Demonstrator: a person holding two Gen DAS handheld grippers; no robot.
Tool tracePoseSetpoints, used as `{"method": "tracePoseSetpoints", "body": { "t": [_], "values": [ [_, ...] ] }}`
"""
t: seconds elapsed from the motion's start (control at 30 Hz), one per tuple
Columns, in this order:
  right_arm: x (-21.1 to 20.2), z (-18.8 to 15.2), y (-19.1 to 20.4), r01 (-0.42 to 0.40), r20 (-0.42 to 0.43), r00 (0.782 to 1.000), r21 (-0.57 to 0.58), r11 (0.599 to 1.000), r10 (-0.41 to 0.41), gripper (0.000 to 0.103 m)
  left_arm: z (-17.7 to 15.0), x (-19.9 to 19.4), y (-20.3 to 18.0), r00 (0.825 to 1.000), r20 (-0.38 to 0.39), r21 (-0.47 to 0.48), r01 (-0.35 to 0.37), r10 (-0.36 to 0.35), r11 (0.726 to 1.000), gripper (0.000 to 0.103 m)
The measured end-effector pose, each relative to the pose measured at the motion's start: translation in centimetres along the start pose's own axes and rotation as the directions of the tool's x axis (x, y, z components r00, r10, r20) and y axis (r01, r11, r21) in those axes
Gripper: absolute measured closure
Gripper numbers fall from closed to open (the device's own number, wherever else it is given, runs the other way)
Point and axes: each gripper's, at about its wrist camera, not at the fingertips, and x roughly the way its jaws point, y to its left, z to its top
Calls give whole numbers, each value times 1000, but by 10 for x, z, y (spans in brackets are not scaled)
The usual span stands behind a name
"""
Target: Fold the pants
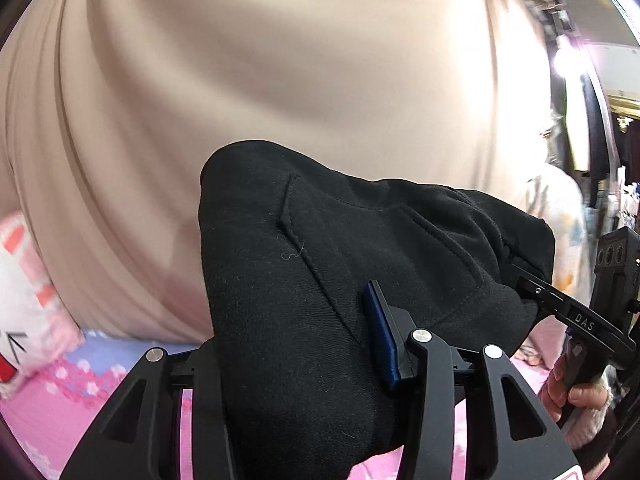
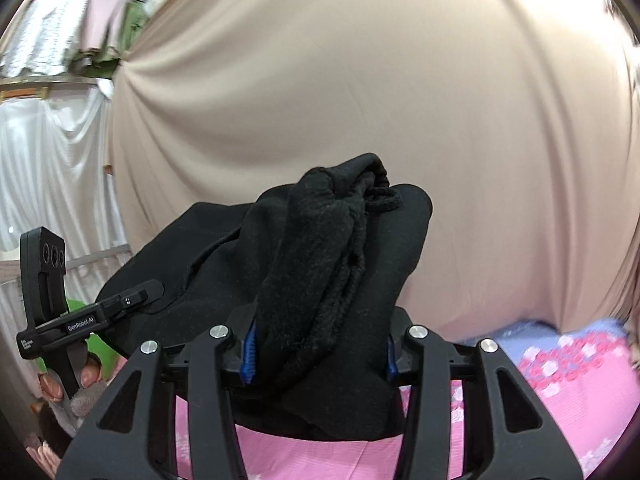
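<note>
The black pants [image 1: 320, 264] hang lifted above the pink bedsheet [image 1: 60, 412], held between both grippers. My left gripper [image 1: 296, 340] is shut on the black cloth; only its blue right pad [image 1: 380, 336] shows, the other is hidden under fabric. My right gripper [image 2: 316, 348] is shut on a bunched edge of the pants [image 2: 320, 248], with a drawstring loop at the top. The right gripper also shows at the right of the left wrist view [image 1: 532, 292], gripping the cloth. The left gripper shows at the left of the right wrist view [image 2: 148, 294].
A beige curtain [image 1: 280, 60] fills the background close behind. A white and pink plush pillow [image 1: 20, 300] lies at the left on the bed. A blue patterned band [image 2: 560, 344] crosses the sheet. Hanging clothes [image 2: 60, 32] are at the far left.
</note>
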Motion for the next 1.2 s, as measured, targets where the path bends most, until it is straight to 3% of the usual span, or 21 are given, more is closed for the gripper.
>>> {"method": "tracePoseSetpoints", "body": {
  "t": [0.17, 0.27, 0.3, 0.37, 0.4, 0.43, 0.47, 0.5, 0.53, 0.6, 0.7, 0.77, 0.83, 0.87, 0.9, 1.0, 1.1, 1.2],
  "values": [
    [74, -46, -49, 30, -103, 994, 85, 996, -21, 59, -38, 89, 37, 991, -134, -64, -22, 13, 998, 59],
    [121, -89, -81, 75, -223, 974, 135, 988, -44, 56, -81, 148, 58, 970, -239, -76, -60, 40, 995, 56],
    [140, -108, -93, 111, -284, 957, 150, 982, -64, 55, -93, 161, 63, 962, -270, -75, -72, 50, 995, 55],
    [167, -140, -110, 187, -400, 909, 138, 972, -118, 53, -132, 198, 78, 917, -395, -97, -99, 54, 990, 55],
    [174, -161, -119, 248, -459, 870, 94, 964, -179, 51, -151, 212, 86, 888, -457, -117, -112, 47, 987, 55],
    [172, -171, -122, 280, -469, 855, 56, 958, -223, 51, -174, 225, 96, 841, -540, -139, -141, 44, 980, 56],
    [164, -176, -123, 302, -458, 850, 18, 953, -261, 51, -187, 228, 102, 818, -574, -149, -153, 41, 977, 55],
    [155, -178, -121, 301, -451, 851, 0, 954, -269, 51, -193, 221, 105, 825, -564, -165, -145, 27, 975, 55],
    [146, -175, -118, 295, -442, 856, -8, 955, -268, 51, -193, 205, 107, 844, -536, -175, -129, 16, 976, 54],
    [132, -167, -111, 269, -419, 873, -14, 963, -250, 50, -185, 186, 107, 860, -510, -171, -145, 38, 974, 55],
    [130, -158, -95, 230, -405, 887, -33, 973, -223, 60, -178, 175, 97, 869, -487, -156, -185, 87, 970, 55],
    [143, -164, -92, 242, -433, 867, -68, 968, -247, 66, -176, 178, 90, 852, -501, -111, -236, 151, 965, 55],
    [167, -186, -99, 271, -512, 810, -105, 957, -286, 69, -180, 186, 87, 828, -519, -55, -279, 211, 959, 55],
    [172, -196, -103, 278, -541, 791, -98, 956, -285, 69, -183, 187, 86, 820, -522, -31, -293, 235, 955, 55],
    [171, -204, -107, 285, -551, 787, -74, 956, -277, 69, -187, 193, 91, 813, -524, -12, -305, 254, 952, 55],
    [153, -193, -96, 280, -501, 821, -64, 958, -273, 69, -184, 186, 85, 807, -515, 25, -323, 289, 946, 55],
    [141, -176, -81, 268, -444, 852, -84, 960, -277, 69, -176, 175, 77, 822, -489, 38, -315, 293, 948, 50],
    [142, -171, -85, 298, -426, 851, -87, 950, -306, 67, -173, 173, 74, 824, -478, 52, -319, 304, 946, 47]
  ]
}}
